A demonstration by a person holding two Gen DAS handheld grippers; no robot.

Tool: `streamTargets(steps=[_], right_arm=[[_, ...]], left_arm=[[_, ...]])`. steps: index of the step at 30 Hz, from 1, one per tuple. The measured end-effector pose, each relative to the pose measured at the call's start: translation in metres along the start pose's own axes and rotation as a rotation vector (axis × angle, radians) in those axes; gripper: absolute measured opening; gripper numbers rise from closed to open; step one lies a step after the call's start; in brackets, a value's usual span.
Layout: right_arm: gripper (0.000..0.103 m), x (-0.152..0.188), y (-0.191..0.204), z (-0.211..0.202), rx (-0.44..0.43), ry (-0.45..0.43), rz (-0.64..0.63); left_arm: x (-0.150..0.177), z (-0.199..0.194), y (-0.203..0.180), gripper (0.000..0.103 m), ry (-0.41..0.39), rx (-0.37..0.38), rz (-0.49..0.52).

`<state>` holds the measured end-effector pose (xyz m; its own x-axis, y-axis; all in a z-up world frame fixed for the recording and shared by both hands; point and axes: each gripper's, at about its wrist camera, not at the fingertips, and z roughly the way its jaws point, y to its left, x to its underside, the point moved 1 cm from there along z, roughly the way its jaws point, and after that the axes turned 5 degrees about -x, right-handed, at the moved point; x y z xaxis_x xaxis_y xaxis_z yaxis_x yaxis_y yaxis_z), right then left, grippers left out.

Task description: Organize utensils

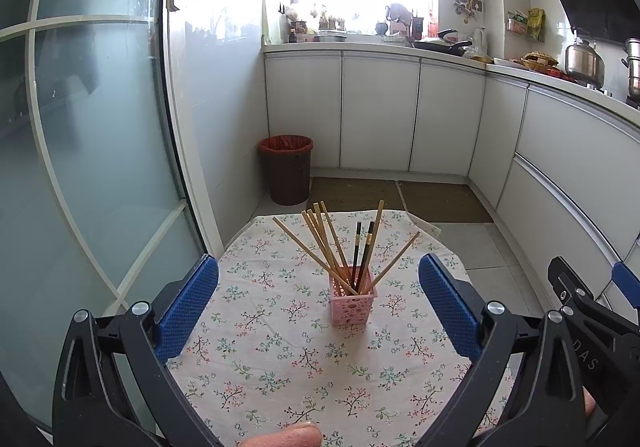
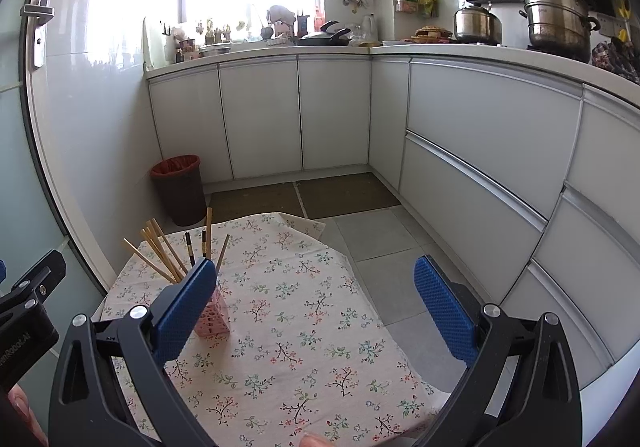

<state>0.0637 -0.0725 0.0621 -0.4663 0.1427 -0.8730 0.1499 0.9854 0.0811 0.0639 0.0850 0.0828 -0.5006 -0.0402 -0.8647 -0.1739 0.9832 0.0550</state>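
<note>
A pink holder (image 1: 353, 301) stands upright near the middle of the floral cloth (image 1: 280, 367), full of chopsticks (image 1: 332, 247) that fan out above its rim. The left gripper (image 1: 319, 299) hangs near it, fingers wide, holding nothing. The right gripper (image 2: 316, 299) is to the holder's right, fingers also wide and empty. A bin (image 1: 285, 169) stands far left on the floor.

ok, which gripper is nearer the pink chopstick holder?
Left. The left gripper is open and lined up on the pink chopstick holder, which sits centred between its fingers. The right gripper, also open, is off to the holder's right.
</note>
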Motion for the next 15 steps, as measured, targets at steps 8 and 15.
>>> streamTargets(steps=[8,15], right_arm=[[0.096,0.0006,-0.0021,0.0007,-0.001,0.005,0.008],[0.096,0.0027,-0.0013,0.0005,-0.002,0.010,0.009]], left_arm=[[0.0005,0.0012,0.0016,0.096,0.003,0.001,0.002],[0.0019,0.0016,-0.0008,0.096,0.002,-0.004,0.014]])
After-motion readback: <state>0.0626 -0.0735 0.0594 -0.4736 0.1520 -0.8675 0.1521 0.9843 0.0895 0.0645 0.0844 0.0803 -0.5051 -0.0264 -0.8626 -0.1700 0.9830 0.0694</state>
